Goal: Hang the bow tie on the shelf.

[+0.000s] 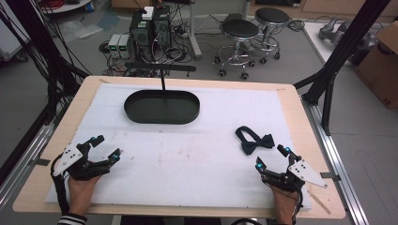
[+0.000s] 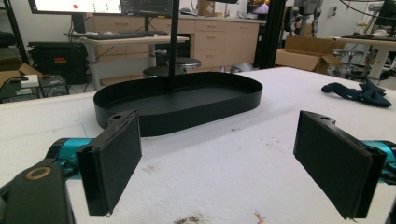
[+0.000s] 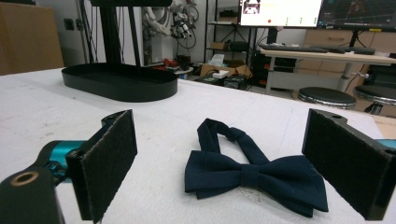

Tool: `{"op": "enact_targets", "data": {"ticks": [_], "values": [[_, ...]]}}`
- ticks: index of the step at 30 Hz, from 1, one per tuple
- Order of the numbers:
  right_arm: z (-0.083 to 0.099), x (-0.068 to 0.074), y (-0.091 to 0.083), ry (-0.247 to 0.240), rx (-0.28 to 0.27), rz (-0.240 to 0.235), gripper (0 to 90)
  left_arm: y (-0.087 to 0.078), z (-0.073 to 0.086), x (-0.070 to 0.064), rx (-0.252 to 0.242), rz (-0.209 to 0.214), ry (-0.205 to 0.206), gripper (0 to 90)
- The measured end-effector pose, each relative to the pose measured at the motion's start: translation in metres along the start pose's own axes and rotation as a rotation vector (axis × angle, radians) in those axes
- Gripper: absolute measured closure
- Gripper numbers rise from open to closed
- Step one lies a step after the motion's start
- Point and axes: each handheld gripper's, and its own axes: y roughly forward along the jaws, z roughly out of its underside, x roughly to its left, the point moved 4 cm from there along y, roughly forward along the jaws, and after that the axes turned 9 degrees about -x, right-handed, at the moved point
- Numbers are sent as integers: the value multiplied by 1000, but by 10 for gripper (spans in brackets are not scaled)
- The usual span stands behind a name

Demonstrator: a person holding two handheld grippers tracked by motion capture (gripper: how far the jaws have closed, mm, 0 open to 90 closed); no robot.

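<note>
— Stools, cables and computer boxes crowd the floor beyond your counter [image 1: 56, 136], which carries a white mat. How far along are you?

— Nothing looks started. Your black oval tray [image 1: 162, 107] sits empty at the far middle. The navy bow tie [image 1: 254, 139] lies near right, well clear of the tray and edges.

— And your grippers?

— Left gripper [image 1: 107, 147] rests near left, fingers spread, holding nothing. Right gripper [image 1: 271, 158] sits just near of the tie, fingers released too. Open mat lies between them.

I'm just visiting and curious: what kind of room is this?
Probably a lab or workshop: desktop computers and tangled cables sit on the floor, monitors glow on desks, and round stools stand behind the table.
</note>
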Motion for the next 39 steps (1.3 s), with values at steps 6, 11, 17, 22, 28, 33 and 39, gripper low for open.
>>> {"op": "enact_targets", "data": {"ticks": [6, 11, 17, 22, 28, 33, 39], "values": [[0, -1, -2, 22, -13, 0, 91, 1, 0, -1, 4, -7, 6, 156], [0, -1, -2, 13, -21, -1, 91, 0, 0, 0, 4, -4, 5, 153], [0, 0, -3, 18, -19, 0, 91, 1, 0, 0, 9, -3, 4, 135], [0, -2, -1, 19, -14, 4, 91, 1, 0, 0, 9, -3, -2, 129], [0, -1, 1, 11, 15, -1, 91, 1, 0, -2, 9, 3, 16, 129], [1, -2, 6, 32, 74, -18, 91, 1, 0, -1, 7, 4, 13, 129], [-8, -1, 15, 21, 101, -50, 91, 0, 0, -1, 1, 5, 15, 129]]}}
